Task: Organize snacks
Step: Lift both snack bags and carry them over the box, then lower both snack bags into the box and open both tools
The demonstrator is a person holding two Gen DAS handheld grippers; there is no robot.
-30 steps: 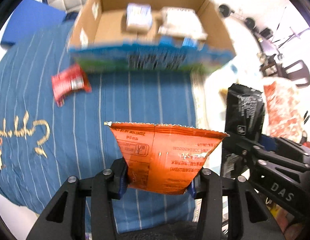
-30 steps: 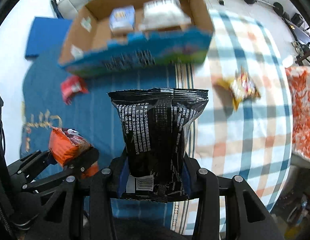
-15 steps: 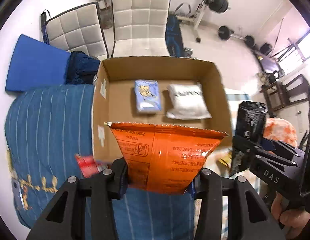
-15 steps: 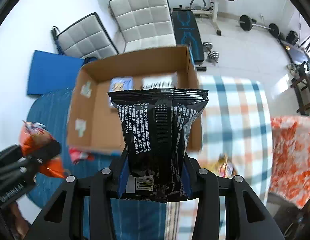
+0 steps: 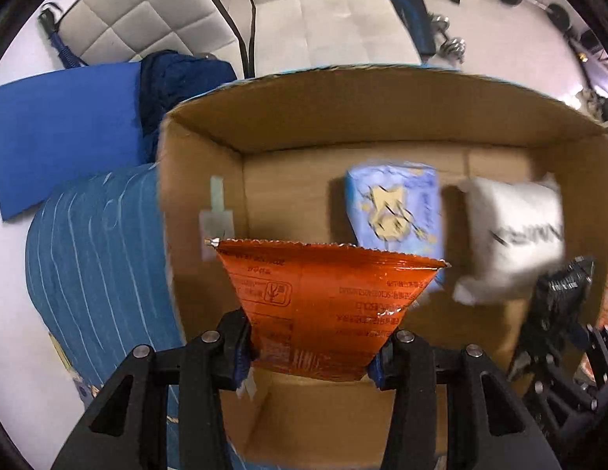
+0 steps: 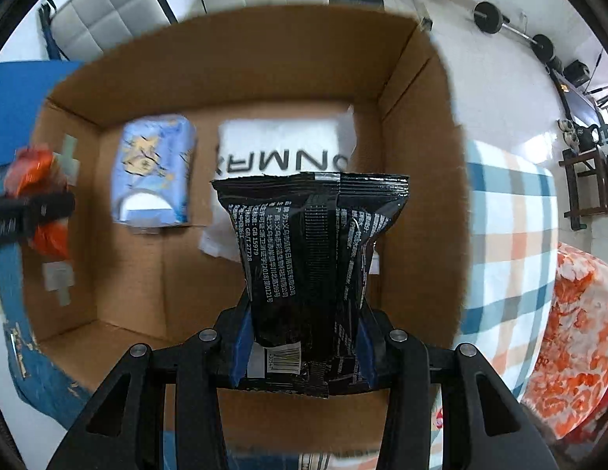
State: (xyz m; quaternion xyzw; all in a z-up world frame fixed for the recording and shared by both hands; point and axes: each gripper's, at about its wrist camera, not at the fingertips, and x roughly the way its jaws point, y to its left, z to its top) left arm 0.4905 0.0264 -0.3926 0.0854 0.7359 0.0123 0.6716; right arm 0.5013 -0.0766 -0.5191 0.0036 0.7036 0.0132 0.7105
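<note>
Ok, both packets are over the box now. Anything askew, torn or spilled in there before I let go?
Nothing stands out. The cardboard box holds a blue packet and a white packet lying flat side by side, nothing spilled. The orange packet and black packet look intact in the left gripper and right gripper.

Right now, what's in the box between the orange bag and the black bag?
In the right wrist view, a light blue packet lies on the box floor between the orange bag and black bag.
</note>
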